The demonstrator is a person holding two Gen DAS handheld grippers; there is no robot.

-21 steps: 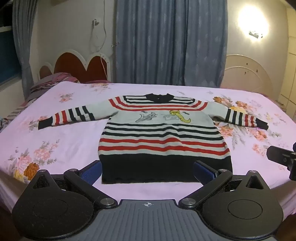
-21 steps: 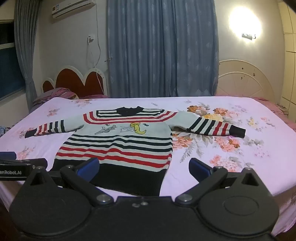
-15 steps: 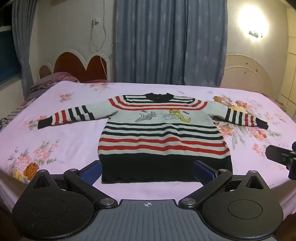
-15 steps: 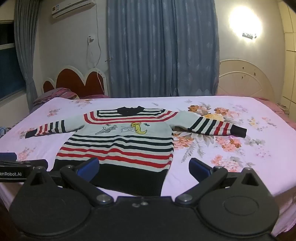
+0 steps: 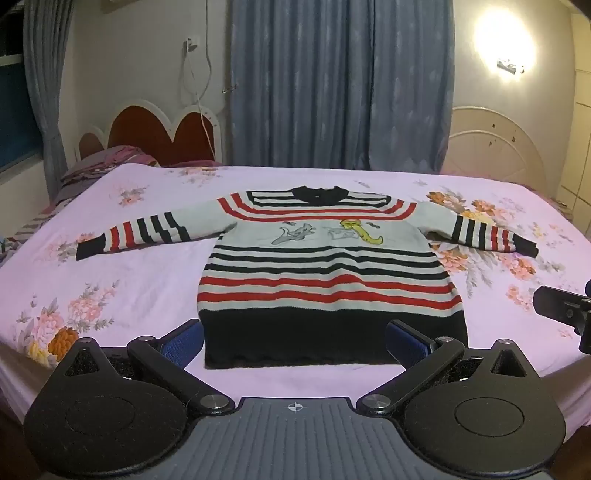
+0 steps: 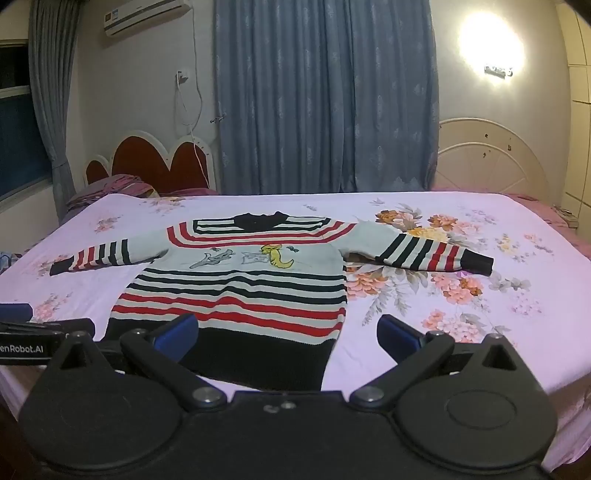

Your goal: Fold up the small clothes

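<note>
The only writing we can read is a white label, cut off at the frame edge, that shows "enRobot.AI" on the side of the left gripper (image 6: 22, 345) as it appears in the right wrist view; the air conditioner (image 6: 142, 16) high on the wall carries a small sticker too small to make out. We see one sweater (image 5: 327, 273) lying flat and face up near the front edge of the bed (image 5: 129, 291), neck away from us, both sleeves spread out to the sides, its black hem nearest us; it is striped in black, red and pale grey, with two cartoon figures on the chest, one grey and one yellow. The bed wears a pink sheet printed with flower bunches. Behind it hang blue curtains (image 5: 340, 85), a red scalloped headboard (image 5: 159, 136) stands at the left, a white arched frame (image 5: 495, 144) at the right, and one wall lamp (image 5: 508, 66) glows above it. We count two grippers: the left gripper and the right gripper (image 6: 286, 338) both hover short of the hem with jaws spread wide and nothing between the blue pads (image 6: 177, 334).
</note>
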